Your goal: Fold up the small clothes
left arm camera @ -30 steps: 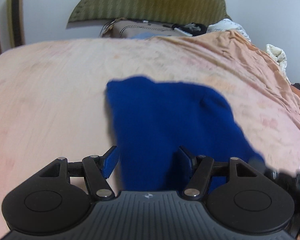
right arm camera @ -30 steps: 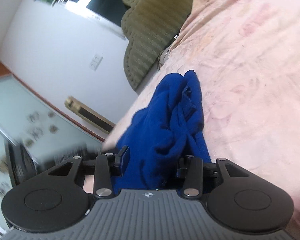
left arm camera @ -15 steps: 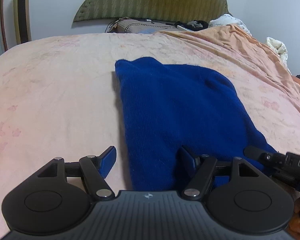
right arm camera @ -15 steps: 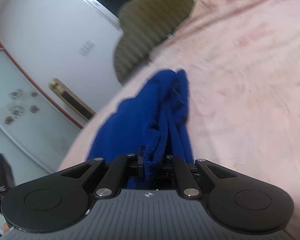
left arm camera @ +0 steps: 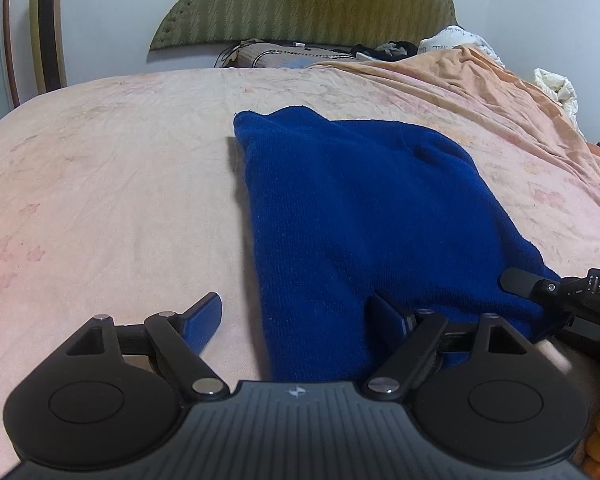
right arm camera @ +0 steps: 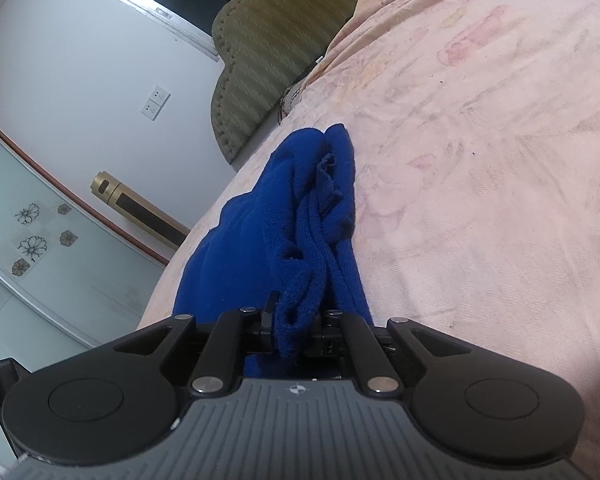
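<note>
Within the last second the right gripper (right arm camera: 296, 326) had clamped onto the near hem of the blue garment (left arm camera: 364, 216) lying mid-bed (left arm camera: 100, 200), its jaws now easing slightly, while the left gripper (left arm camera: 296, 316) was opening, ungripped, astride the near-left corner, likely readying the next fold.

I saw the folded blue knitted garment (left arm camera: 364, 216) lying on the pink floral bed sheet (left arm camera: 100, 184), the green padded headboard (left arm camera: 308, 4) behind it, a crumpled orange blanket (left arm camera: 500, 92) to its right.
</note>
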Demonstrator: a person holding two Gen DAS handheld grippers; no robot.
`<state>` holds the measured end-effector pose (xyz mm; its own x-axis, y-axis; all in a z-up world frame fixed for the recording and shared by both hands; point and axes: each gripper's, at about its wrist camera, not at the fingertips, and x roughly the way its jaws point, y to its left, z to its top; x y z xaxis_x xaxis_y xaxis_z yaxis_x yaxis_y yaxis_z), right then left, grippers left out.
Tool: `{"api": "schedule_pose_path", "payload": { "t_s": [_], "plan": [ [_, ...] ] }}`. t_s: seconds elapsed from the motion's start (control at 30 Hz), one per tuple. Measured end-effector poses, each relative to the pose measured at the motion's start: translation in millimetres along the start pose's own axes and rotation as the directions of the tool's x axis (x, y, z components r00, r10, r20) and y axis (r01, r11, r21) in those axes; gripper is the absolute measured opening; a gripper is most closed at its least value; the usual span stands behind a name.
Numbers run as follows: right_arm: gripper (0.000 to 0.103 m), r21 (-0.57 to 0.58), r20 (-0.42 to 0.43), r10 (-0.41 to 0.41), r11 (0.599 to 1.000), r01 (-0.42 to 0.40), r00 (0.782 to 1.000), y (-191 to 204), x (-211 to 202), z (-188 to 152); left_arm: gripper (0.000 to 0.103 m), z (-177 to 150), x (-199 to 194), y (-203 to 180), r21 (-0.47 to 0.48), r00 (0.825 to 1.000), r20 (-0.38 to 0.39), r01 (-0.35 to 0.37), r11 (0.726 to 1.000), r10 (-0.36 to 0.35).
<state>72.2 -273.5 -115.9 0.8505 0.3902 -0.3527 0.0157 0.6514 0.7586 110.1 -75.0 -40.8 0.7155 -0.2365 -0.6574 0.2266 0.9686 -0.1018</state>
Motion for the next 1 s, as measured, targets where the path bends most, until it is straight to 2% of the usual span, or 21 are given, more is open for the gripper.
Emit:
{"api": "schedule_pose_path", "payload": {
  "t_s": [0.13, 0.23, 0.3, 0.33, 0.37, 0.4, 0.5, 0.57, 0.63, 0.67, 0.7, 0.73, 0.77, 0.8, 0.83, 0.87, 0.93, 1.0],
  "plan": [
    [0.017, -0.011, 0.000, -0.007, 1.000, 0.007, 1.000, 1.3, -0.2, -0.9, 0.082, -1.8, -0.8, 0.6, 0.007, 1.000, 0.005, 0.008, 1.000, -0.008],
    [0.019, -0.006, 0.004, -0.015, 1.000, 0.015, 1.000, 2.7, -3.4, -0.3, 0.084, -1.3, -3.8, 7.0, 0.003, 0.998, -0.008, 0.057, 0.998, -0.057],
    [0.028, -0.022, 0.009, -0.037, 0.999, 0.037, 0.999, 8.3, -10.7, 1.9, 0.090, -0.7, -5.5, 18.0, -0.031, 0.990, -0.024, 0.136, 0.990, -0.137],
    [0.041, -0.042, 0.027, -0.044, 0.998, 0.046, 0.999, 11.4, -16.4, 4.0, 0.093, -0.4, -6.4, 23.1, -0.053, 0.984, -0.027, 0.175, 0.983, -0.177],
    [0.050, -0.063, 0.040, -0.054, 0.996, 0.057, 0.998, 13.3, -20.5, 6.6, 0.093, 0.5, -7.2, 29.6, -0.084, 0.975, -0.027, 0.216, 0.973, -0.219],
    [0.052, -0.083, 0.049, -0.076, 0.993, 0.080, 0.996, 14.8, -24.1, 11.1, 0.093, 1.2, -7.5, 35.6, -0.120, 0.967, -0.025, 0.249, 0.961, -0.253],
    [0.051, -0.103, 0.044, -0.139, 0.984, 0.143, 0.989, 13.0, -26.1, 23.2, 0.093, 2.1, -5.6, 51.7, -0.231, 0.937, -0.006, 0.339, 0.912, -0.350],
    [0.049, -0.078, -0.043, -0.110, 0.991, 0.106, 0.993, 6.1, -18.2, 27.8, 0.093, 2.0, -3.5, 59.5, -0.293, 0.921, 0.008, 0.374, 0.880, -0.389],
    [0.046, -0.064, -0.103, -0.064, 0.996, 0.058, 0.993, 5.8, -11.6, 26.8, 0.093, 1.2, 0.4, 63.4, -0.338, 0.897, 0.011, 0.419, 0.843, -0.441],
    [0.044, -0.068, -0.121, -0.055, 0.997, 0.047, 0.991, 8.0, -8.6, 25.6, 0.088, 0.8, 1.9, 63.9, -0.357, 0.886, 0.012, 0.437, 0.825, -0.464],
    [0.041, -0.073, -0.137, -0.051, 0.996, 0.041, 0.989, 10.6, -5.0, 24.2, 0.080, 0.6, 3.5, 62.8, -0.364, 0.880, 0.013, 0.445, 0.818, -0.474],
    [0.028, -0.072, -0.145, -0.056, 0.996, 0.045, 0.988, 12.3, -1.8, 22.1, 0.052, 0.4, 6.2, 60.3, -0.362, 0.877, 0.000, 0.448, 0.818, -0.480],
    [0.019, -0.061, -0.156, -0.060, 0.997, 0.051, 0.986, 12.7, 2.5, 20.9, 0.032, 0.2, 9.6, 56.6, -0.345, 0.888, -0.026, 0.423, 0.838, -0.459],
    [0.018, -0.040, -0.166, -0.053, 0.998, 0.047, 0.985, 10.7, 6.2, 19.7, 0.024, -0.6, 9.9, 54.2, -0.323, 0.905, -0.033, 0.392, 0.861, -0.424],
    [0.017, -0.013, -0.160, -0.041, 0.999, 0.039, 0.986, 8.0, 8.0, 18.6, 0.019, -1.2, 9.5, 53.6, -0.304, 0.912, -0.033, 0.380, 0.874, -0.408],
    [0.016, 0.013, -0.153, -0.033, 0.999, 0.036, 0.988, 5.2, 8.5, 18.0, 0.015, -1.6, 8.7, 55.1, -0.304, 0.911, -0.027, 0.386, 0.871, -0.412],
    [0.016, 0.039, -0.144, -0.030, 0.999, 0.036, 0.989, 4.9, 7.2, 16.5, 0.013, -0.8, 4.6, 58.8, -0.301, 0.914, -0.012, 0.383, 0.873, -0.405],
    [0.017, 0.043, -0.147, -0.021, 0.999, 0.027, 0.989, 9.6, 5.7, 12.9, 0.012, 1.5, -4.5, 60.5, -0.270, 0.928, 0.010, 0.361, 0.893, -0.372]
  ]
}}
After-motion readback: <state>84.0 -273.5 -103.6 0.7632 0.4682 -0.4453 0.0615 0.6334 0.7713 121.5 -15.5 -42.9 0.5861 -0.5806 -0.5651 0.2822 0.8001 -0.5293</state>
